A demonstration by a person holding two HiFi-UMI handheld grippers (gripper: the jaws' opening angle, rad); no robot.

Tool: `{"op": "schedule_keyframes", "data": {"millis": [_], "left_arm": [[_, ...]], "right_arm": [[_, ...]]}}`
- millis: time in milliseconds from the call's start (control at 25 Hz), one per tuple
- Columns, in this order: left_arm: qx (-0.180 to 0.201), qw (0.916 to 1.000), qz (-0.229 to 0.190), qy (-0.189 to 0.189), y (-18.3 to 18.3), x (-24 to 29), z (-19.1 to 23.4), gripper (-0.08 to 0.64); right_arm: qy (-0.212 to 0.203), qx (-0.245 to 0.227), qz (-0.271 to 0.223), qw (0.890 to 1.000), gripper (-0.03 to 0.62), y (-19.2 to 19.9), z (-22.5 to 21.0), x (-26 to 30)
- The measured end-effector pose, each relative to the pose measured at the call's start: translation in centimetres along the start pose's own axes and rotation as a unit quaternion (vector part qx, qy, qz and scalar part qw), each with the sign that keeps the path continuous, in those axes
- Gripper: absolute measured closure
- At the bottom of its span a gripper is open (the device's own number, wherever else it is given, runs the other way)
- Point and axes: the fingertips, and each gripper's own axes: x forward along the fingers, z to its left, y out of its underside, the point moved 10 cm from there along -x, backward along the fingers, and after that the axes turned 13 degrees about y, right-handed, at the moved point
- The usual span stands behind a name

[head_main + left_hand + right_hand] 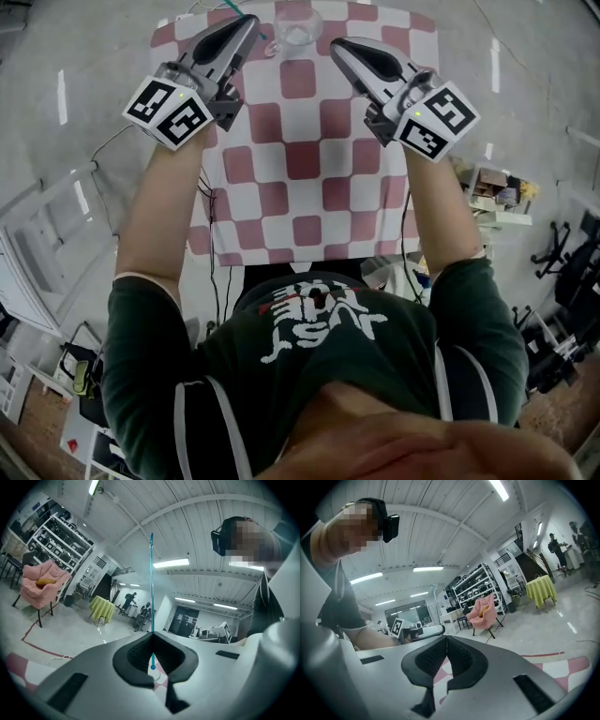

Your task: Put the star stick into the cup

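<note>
From the head view, the left hand-held gripper point(249, 22) and right hand-held gripper point(339, 45) hover over the checkered desk point(300, 187), with the clear cup point(298, 28) between their tips. In the left gripper view the jaws are pinching the thin teal star stick point(151, 583), which stands upright. In the right gripper view the jaws are pressed together with nothing in them.

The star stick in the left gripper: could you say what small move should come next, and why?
Probably ease the left gripper sideways toward the cup until the star stick has its lower end over the mouth. The jaws are shut on the upright stick, and the cup sits beside the gripper's tip.
</note>
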Motion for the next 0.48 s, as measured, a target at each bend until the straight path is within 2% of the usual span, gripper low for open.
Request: {"op": "schedule_keyframes", "data": {"millis": [280,480], "left_arm": [[0.039,0.9983,0.029,0.031,2.0,3.1,2.6,0.551],[0.082,0.9934,0.056,0.058,2.9,4.8,3.0,0.551]], "right_arm": [[0.007,-0.001,-0.002,1.0,0.558,2.6,-2.2,1.4],[0.01,-0.001,-0.002,1.0,0.558,3.7,-3.1,1.6]]}}
